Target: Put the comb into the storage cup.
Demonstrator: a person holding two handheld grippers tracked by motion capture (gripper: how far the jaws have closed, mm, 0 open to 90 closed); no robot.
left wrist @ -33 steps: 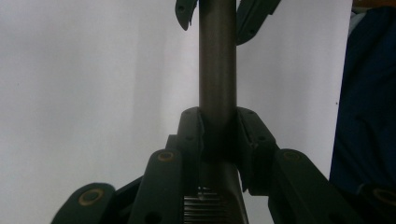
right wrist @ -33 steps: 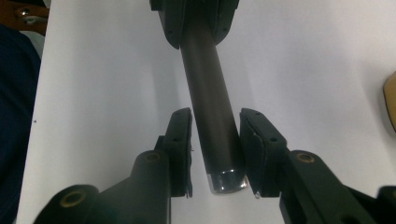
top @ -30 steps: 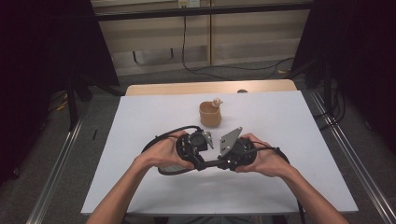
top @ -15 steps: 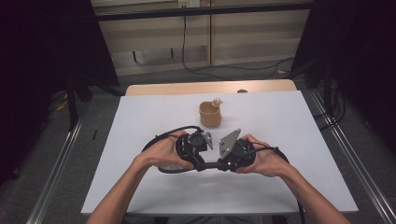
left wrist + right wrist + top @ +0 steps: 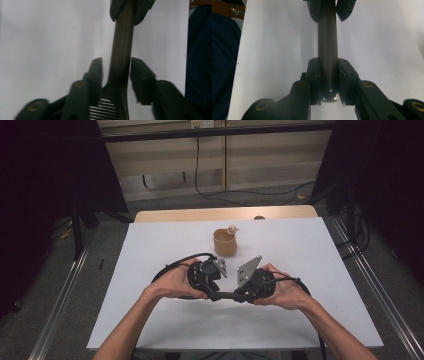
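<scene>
— Where is the dark bar (image 5: 226, 295) relative to the two tools?

— It lies level between them, above the near middle of the white bench (image 5: 150, 250), running left to right. One end sits in the right tool (image 5: 329, 75), the other reaches between the jaws of the left tool (image 5: 117, 72).

— How do the tools stand?

— The right tool is clamped on the bar's rounded end; both pads press its sides. The left tool's jaws have just been opening: the bar, with its ribbed part, is between them, but a slim gap shows on each side.

— Anything else on the bench?

— A tan cup (image 5: 225, 242) stands farther off, apart from both hands.
</scene>
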